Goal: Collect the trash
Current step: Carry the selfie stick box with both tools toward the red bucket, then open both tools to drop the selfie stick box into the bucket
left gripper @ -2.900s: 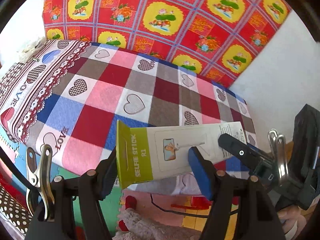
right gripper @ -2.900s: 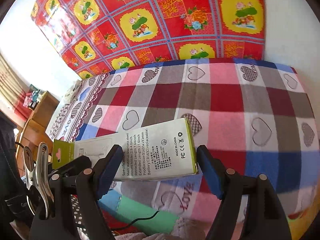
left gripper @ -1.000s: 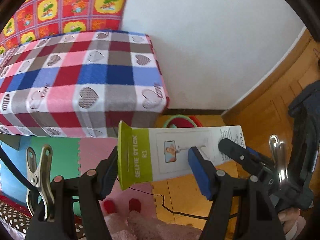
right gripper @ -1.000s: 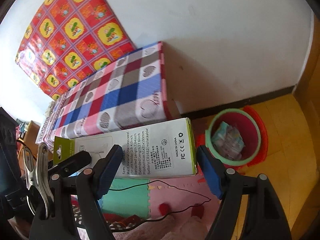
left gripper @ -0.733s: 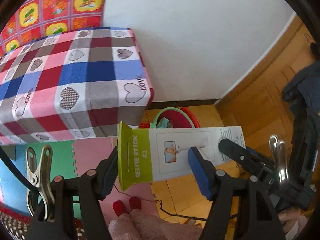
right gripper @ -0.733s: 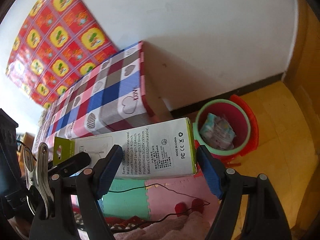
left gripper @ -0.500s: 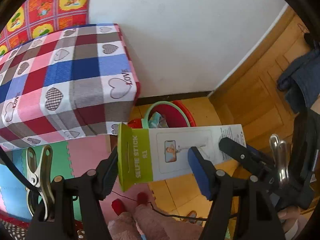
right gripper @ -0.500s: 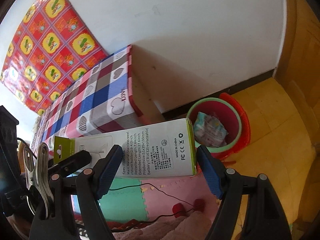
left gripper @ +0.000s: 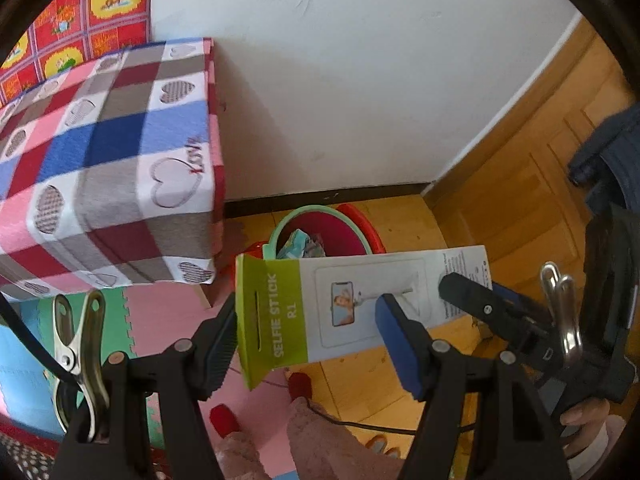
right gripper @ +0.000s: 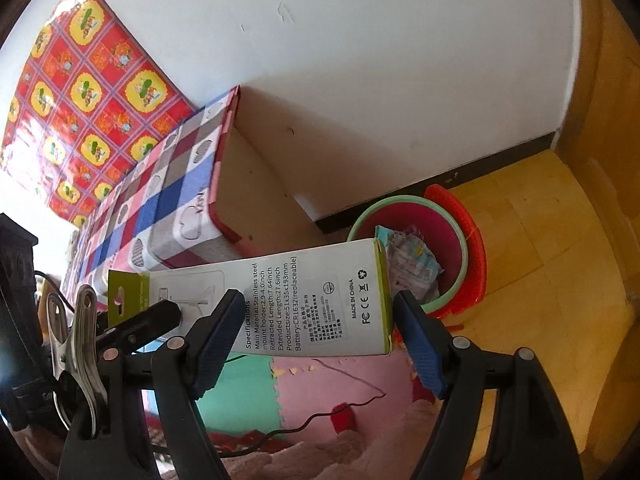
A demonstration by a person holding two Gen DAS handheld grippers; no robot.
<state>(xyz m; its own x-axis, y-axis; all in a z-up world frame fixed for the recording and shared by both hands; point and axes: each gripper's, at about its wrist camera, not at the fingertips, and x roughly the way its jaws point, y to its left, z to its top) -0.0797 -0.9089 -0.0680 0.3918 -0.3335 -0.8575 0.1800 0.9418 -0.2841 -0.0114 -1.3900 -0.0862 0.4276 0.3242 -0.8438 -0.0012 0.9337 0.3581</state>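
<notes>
Cardboard, white with a lime-green end: your long selfie-stick box is clamped lengthwise between your left gripper and right gripper. At twelve o'clock beyond it, the round red plastic bin with a green rim holds crumpled wrappers.

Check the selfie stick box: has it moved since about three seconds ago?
Yes. The selfie stick box was in front of the checked bed then; now it sits beside the bed's end, its far end overlapping the red trash bin on the floor.
</notes>
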